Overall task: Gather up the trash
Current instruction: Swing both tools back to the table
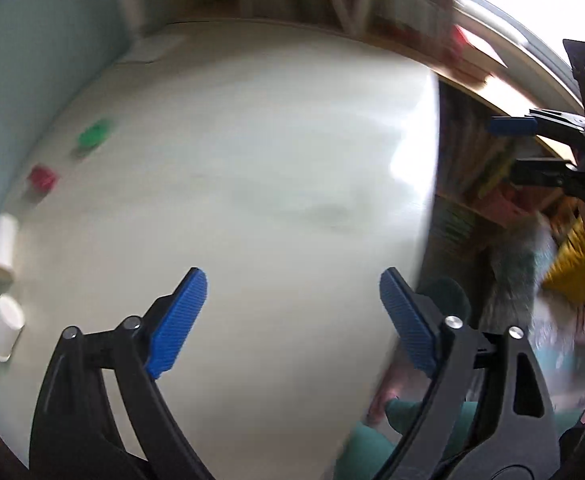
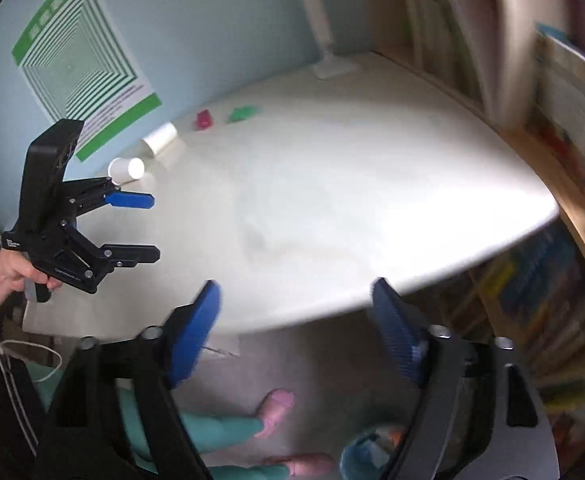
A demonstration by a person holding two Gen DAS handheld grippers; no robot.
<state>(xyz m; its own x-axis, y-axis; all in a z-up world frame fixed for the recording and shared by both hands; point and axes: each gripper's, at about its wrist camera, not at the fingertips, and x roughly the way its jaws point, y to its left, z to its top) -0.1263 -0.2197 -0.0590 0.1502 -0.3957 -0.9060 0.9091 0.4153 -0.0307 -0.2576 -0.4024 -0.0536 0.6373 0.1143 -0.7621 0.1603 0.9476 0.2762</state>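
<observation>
1. Both grippers, left gripper [image 1: 292, 320] and right gripper [image 2: 292, 332], have fingers spread, holding nothing.
2. Two white paper cups [image 2: 126, 170] lie tipped at the table's [image 2: 332, 200] far left, by the wall.
3. Likely light and crushable; pinch gently across the rim.

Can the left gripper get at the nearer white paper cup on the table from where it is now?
Probably yes: the left gripper is open and empty, and bare table lies between it and the tipped cup.
</observation>
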